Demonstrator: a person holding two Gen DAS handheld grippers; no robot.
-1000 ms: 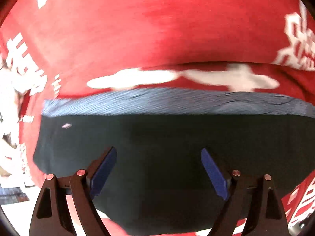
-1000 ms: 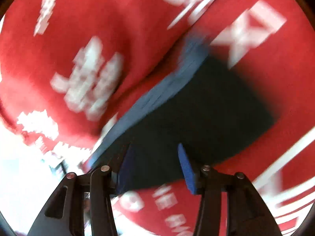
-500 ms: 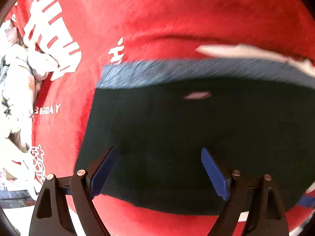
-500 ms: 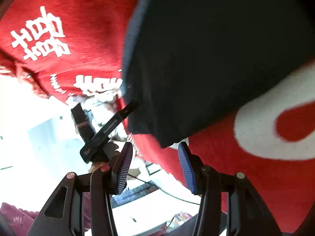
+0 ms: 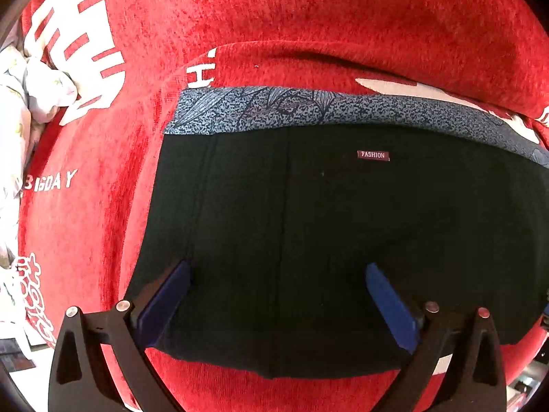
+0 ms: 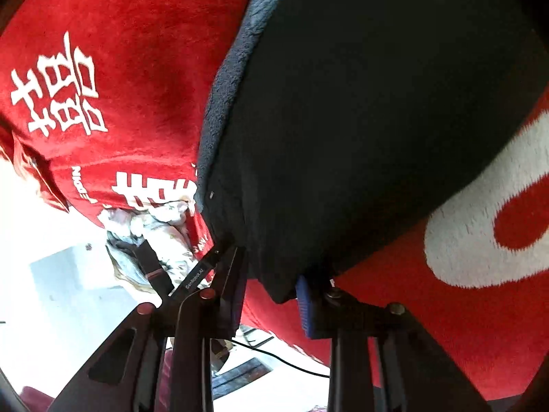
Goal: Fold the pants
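Black pants [image 5: 326, 233] with a patterned blue waistband [image 5: 308, 111] and a small "FASHION" label [image 5: 373, 155] lie folded flat on a red plush cloth [image 5: 308, 17] printed with white characters, which covers the whole work surface. The left gripper [image 5: 278, 304] points down over the garment, its blue-padded jaws spread wide and opening, pressing nothing. The right gripper [image 6: 269, 295] sits at a corner of the pants [image 6: 360, 120], jaws closing with the fabric's edge between them. Beyond the cloth's edge lie a crumpled pale fabric [image 6: 154, 237], a bright white floor [image 6: 51, 274] and a dark cable [image 6: 291, 364].
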